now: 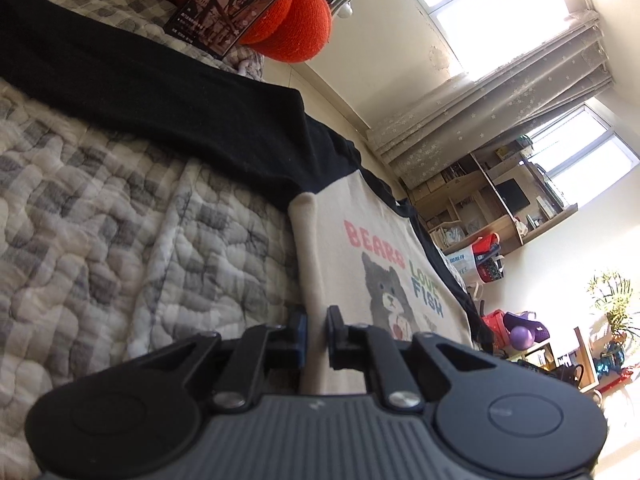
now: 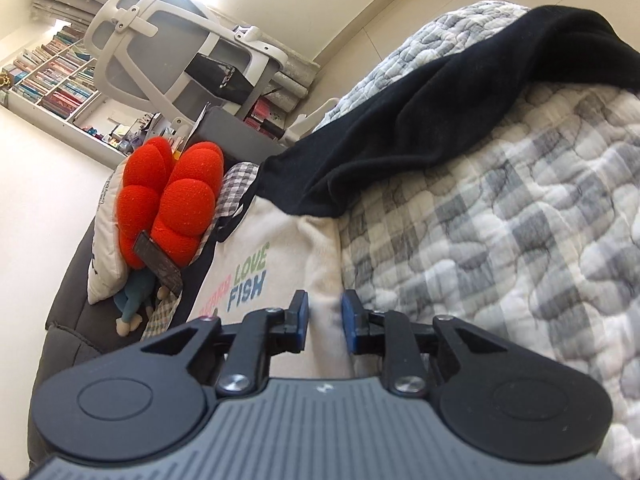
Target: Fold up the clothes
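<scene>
Left wrist view: I have the left gripper [image 1: 317, 334] with jaws narrow, pinching the hem of the one cream shirt [image 1: 384, 264]; its length runs straight ahead on the bed [image 1: 100, 216], black sleeve [image 1: 168, 92] stretching away left.

Right wrist view: my right gripper [image 2: 323, 322] straddles the opposite hem edge, jaws part open, cloth between them, second black sleeve [image 2: 420, 136] ahead-right. One red cushion [image 2: 168, 196].

1. Bright windows [image 1: 492, 12] with a pale starred curtain [image 1: 500, 116] between them.
2. Cream walls [image 1: 568, 248]; a wooden shelf unit [image 1: 476, 204] below.
3. A white office chair [image 2: 180, 48] beside a bookshelf [image 2: 52, 76].
4. A grey checked quilt [image 2: 500, 220] covers the bed.
</scene>
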Demonstrator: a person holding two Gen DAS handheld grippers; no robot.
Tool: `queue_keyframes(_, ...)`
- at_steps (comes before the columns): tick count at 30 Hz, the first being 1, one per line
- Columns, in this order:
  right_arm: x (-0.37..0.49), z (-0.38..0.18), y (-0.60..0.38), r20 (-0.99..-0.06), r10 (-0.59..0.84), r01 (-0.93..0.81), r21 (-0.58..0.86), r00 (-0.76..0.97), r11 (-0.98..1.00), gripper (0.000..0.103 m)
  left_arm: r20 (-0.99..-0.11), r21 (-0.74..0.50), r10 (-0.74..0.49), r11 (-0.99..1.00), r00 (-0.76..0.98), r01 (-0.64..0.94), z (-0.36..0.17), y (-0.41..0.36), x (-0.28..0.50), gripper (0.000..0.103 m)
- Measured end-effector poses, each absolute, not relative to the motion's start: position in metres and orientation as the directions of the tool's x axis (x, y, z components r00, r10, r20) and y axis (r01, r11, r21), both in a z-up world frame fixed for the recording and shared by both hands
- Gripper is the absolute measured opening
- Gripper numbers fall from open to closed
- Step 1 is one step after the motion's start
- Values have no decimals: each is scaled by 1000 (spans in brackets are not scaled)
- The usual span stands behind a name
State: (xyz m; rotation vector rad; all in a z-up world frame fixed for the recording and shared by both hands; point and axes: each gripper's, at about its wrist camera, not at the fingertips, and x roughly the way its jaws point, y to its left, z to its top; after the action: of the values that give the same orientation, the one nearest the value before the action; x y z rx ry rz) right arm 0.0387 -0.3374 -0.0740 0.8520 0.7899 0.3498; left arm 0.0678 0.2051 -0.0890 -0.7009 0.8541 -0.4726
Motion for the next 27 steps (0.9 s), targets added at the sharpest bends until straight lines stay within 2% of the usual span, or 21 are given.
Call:
queue_keyframes(7, -4, -67, -334, -499, 592, -11, 759, 632, 651, 25, -524, -720, -672, 678, 522, 150, -94, 202, 23, 7)
queue_keyframes(8, -8, -65, -329, -511, 581, -23, 738, 634, 674, 23, -531, -707, -661, 690, 530, 153, -93, 200, 17, 6)
queue_keyframes(9, -11, -62, -324, -532, 560, -29, 708, 635, 706, 9, -540, -689, -640, 709, 547, 151, -92, 198, 12, 5)
queue_keyframes(13, -20, -55, -318, -572, 458, -1, 624, 681, 781, 6, -552, -643, -560, 758, 618, 111, -84, 200, 1, 4)
queue_keyframes(17, -19, -64, -322, -570, 463, 30, 651, 679, 758, 6, -559, -664, -561, 744, 610, 75, -86, 206, 2, 4)
queue_keyframes(19, -22, -66, -323, -563, 485, 33, 675, 669, 737, 10, -563, -677, -579, 732, 590, 73, -86, 206, 1, 5)
queue_keyframes(20, -24, -66, -325, -557, 498, 39, 691, 664, 721, 15, -563, -687, -594, 723, 575, 73, -86, 206, -1, 5)
queue_keyframes(27, -56, -63, -330, -555, 566, 23, 726, 610, 687, 21, -535, -753, -680, 653, 502, 82, -88, 209, -28, 7)
